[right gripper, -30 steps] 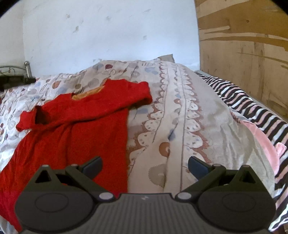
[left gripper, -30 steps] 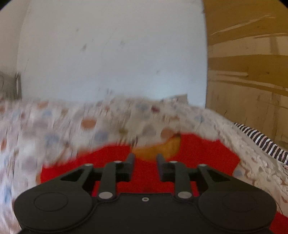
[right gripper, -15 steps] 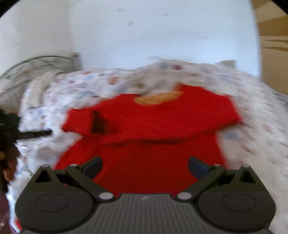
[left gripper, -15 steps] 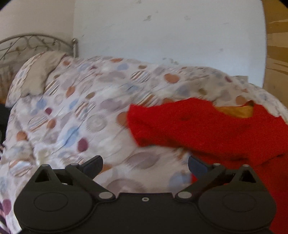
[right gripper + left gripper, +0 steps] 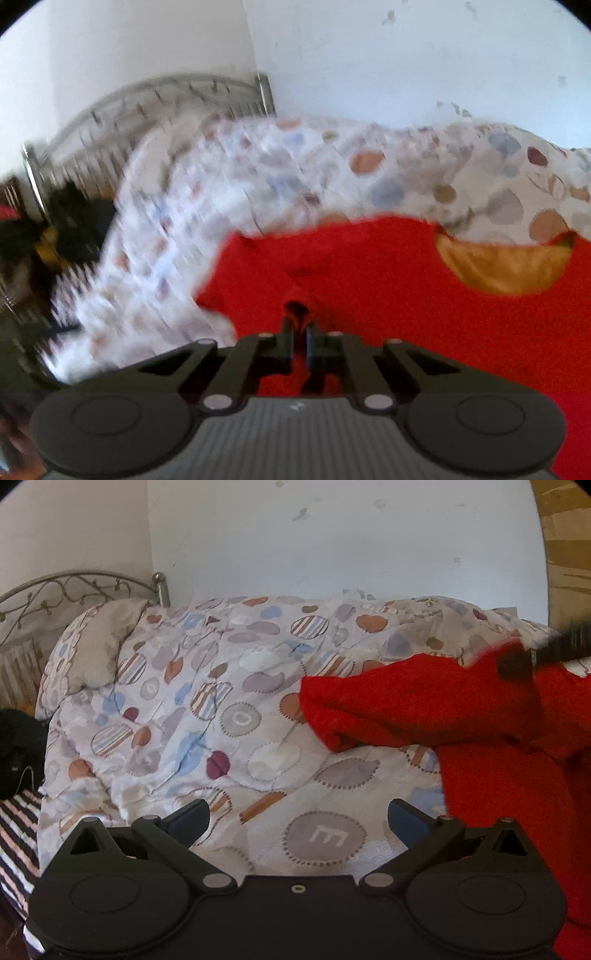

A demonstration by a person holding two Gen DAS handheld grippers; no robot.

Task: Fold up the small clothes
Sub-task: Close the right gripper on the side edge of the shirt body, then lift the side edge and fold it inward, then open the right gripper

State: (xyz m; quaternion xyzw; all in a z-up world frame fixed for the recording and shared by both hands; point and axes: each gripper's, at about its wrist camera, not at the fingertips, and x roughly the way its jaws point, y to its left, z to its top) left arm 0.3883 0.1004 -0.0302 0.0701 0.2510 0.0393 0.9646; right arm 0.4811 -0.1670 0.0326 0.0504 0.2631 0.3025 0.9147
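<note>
A red top point(image 5: 388, 280) lies spread on the patterned quilt point(image 5: 229, 701), its sleeve reaching left. Our right gripper point(image 5: 299, 328) has just clenched on that sleeve; our left gripper point(image 5: 297, 812) has just been opening and hangs released, empty. We judge the cloth light and floppy, best taken at hems or sleeve ends.

Left tongs spread wide, right tongs pinched together.

The left tongs point(image 5: 297, 818) point forward and slightly downward, their two fingers point(image 5: 188, 818) far apart with nothing between them, the jaws having just finished opening. The right tongs point(image 5: 300, 328) have just snapped closed; their fingertips nearly meet, nipping a fold of the red garment point(image 5: 388, 280) directly ahead of them. Seen from the left tongs, the right tongs point(image 5: 517, 666) reach in at far upper right, blurred.
</note>
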